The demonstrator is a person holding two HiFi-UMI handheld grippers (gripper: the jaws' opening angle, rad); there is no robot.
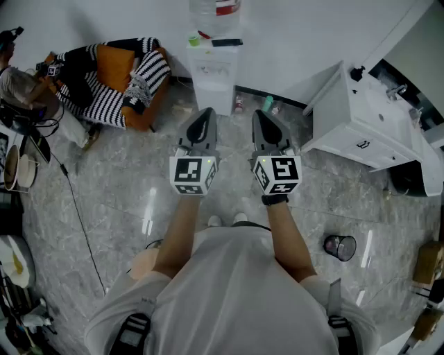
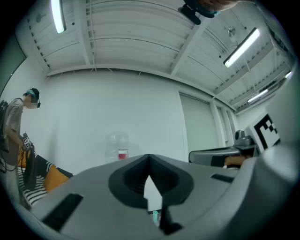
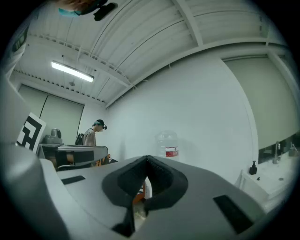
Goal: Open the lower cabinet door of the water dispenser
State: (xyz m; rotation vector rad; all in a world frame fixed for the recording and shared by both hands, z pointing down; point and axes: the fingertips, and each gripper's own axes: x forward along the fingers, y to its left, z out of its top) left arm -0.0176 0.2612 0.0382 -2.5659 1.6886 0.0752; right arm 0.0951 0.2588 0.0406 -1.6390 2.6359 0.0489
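Observation:
The white water dispenser stands against the far wall with a clear bottle on top; its lower door is hardly visible from this steep angle. My left gripper and right gripper are held side by side, level, pointing at the dispenser from some way off. Both have their jaws together with nothing between them. The bottle shows above the left gripper in its own view. It appears again as the bottle above the right gripper.
An orange armchair with a striped blanket sits left of the dispenser, with a person beside it. A white sink cabinet juts out at right. Small bottles stand by the dispenser's base. A dark cup and a cable lie on the floor.

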